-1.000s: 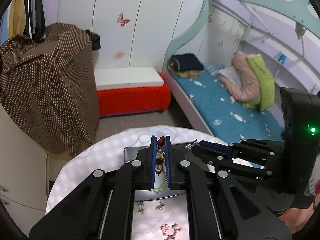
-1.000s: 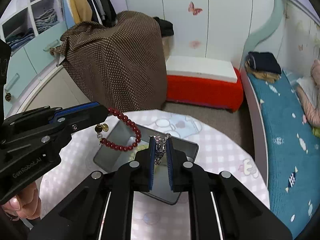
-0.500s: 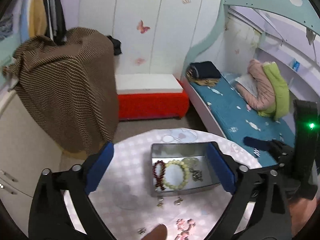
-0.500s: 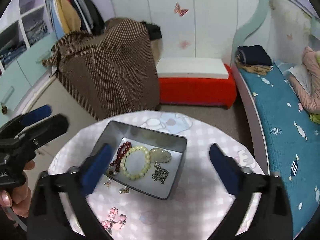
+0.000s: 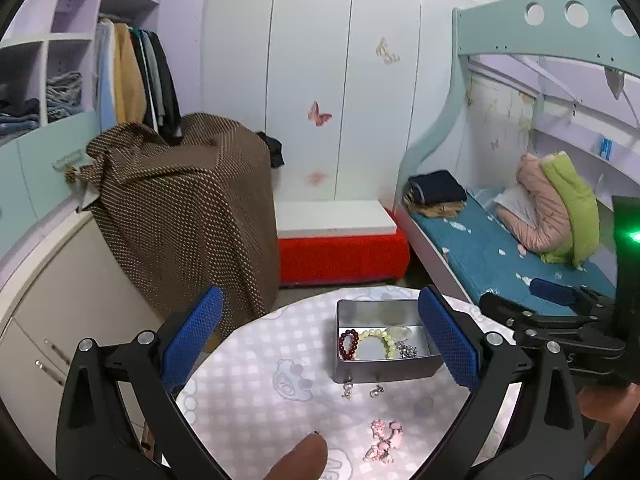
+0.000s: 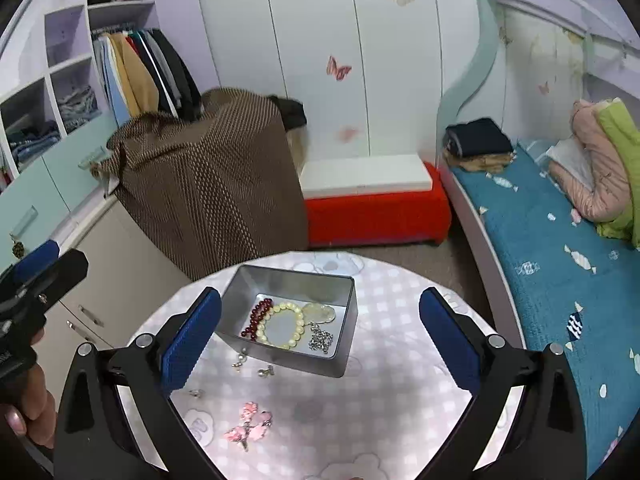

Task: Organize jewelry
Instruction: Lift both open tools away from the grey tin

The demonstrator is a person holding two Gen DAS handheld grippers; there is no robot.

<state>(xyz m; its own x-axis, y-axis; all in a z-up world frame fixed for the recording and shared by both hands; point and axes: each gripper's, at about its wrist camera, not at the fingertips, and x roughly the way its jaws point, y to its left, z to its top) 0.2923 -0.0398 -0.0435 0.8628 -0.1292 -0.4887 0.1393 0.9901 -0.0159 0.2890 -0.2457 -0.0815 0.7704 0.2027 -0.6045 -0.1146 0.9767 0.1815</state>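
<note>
A grey metal tin stands on the round checked table. In it lie a dark red bead bracelet, a cream bead bracelet, a pale disc and a silver chain. Small earrings and pink charm pieces lie on the table in front of the tin. My left gripper is open and empty, above the table. My right gripper is open and empty too.
A brown dotted cloth covers furniture behind the table. A red bench with a white top stands at the back. A bed with a blue sheet is on the right. Cabinets are on the left.
Both grippers opened and let go of the red bracelet and the silver chain, which now lie in the tin. Both grippers then drew back and up from the table.
</note>
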